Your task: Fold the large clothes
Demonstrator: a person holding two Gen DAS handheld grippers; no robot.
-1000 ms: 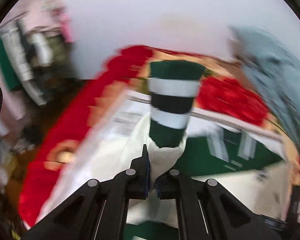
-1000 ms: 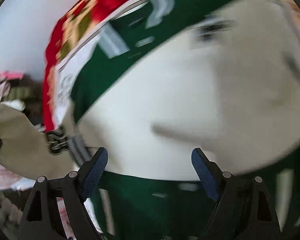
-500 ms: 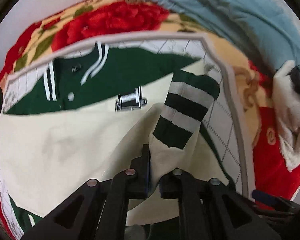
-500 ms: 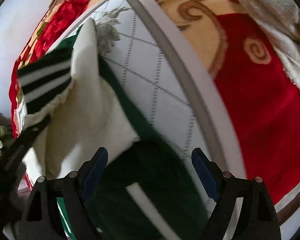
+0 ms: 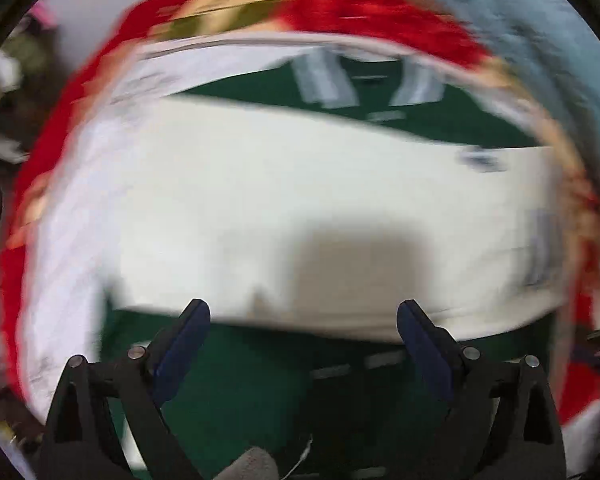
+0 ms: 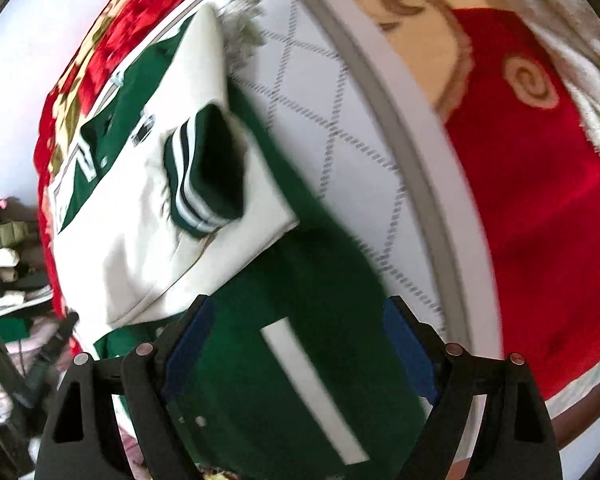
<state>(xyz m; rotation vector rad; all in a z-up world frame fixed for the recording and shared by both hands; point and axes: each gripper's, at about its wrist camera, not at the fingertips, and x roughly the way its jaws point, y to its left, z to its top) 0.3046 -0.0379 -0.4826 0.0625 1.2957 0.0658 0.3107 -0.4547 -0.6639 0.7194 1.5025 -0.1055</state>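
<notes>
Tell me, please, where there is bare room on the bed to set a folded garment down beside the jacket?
The white quilted mat lies bare between the green-and-cream varsity jacket and the mat's grey border, and the red floral blanket beyond that border is bare too. It is crowded off the bed's far side, where piled clothes sit.

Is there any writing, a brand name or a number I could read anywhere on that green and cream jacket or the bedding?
None can be read.
jacket: a small dark patch on the cream sleeve may be a label, but it is too small and blurred to read.
jacket's green front: white marks that may be a letter or only trim, partly hidden.
quilted white mat and red floral blanket: patterns only, no words.
</notes>
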